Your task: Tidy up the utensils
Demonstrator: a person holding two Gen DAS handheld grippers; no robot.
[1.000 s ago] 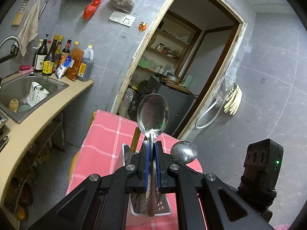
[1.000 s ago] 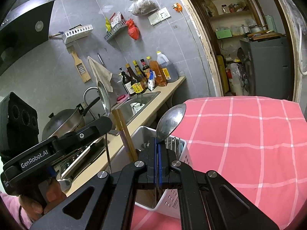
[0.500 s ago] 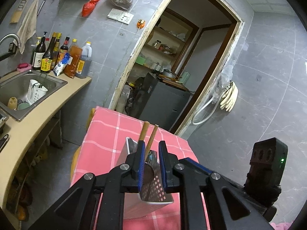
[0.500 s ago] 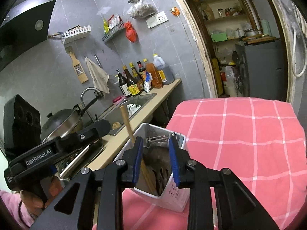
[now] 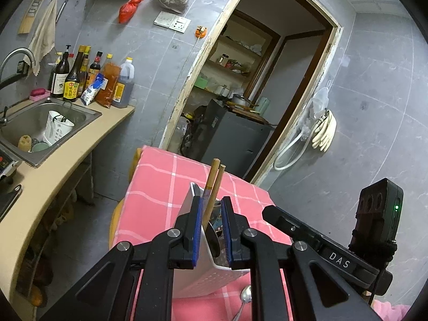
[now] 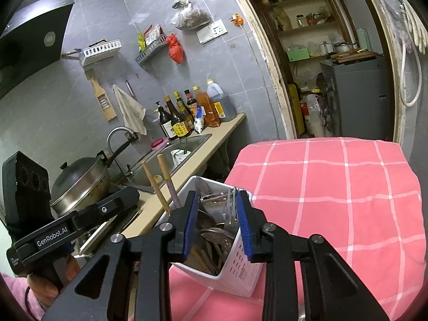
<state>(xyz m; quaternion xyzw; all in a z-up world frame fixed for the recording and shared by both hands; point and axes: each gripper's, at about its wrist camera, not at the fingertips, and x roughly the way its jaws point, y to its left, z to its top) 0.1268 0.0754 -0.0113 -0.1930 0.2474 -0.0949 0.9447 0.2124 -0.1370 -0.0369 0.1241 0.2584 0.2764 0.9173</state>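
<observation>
Table [image 6: 334, 200]: covered in pink cloth with a white check; soft, slightly rumpled surface.
Sink [image 5: 34, 123]: stainless steel basin set in a beige counter, far left; holds a white slotted plastic cup, a sponge and a green dish.
Utensil caddy [image 6: 235, 264]: white perforated plastic box, rectangular, upright on the near left part of the cloth. Contents: two round wooden chopsticks [image 5: 214, 184] leaning against its left wall and projecting above the rim, plus a pile of metal spoons and forks lying below the rim.
Left gripper [image 5: 210, 230]: black frame, blue pads; jaws slightly parted and have just been opening; nothing gripped. The chopsticks and caddy show in the gap behind the pads.
Right gripper [image 6: 216, 224]: same build; jaws moderately apart, just been opening further; nothing gripped, poised over the caddy mouth.
Loose spoon [image 5: 244, 298]: metal, bowl visible on the cloth at the near foot of the caddy, partly hidden by the left gripper.
</observation>
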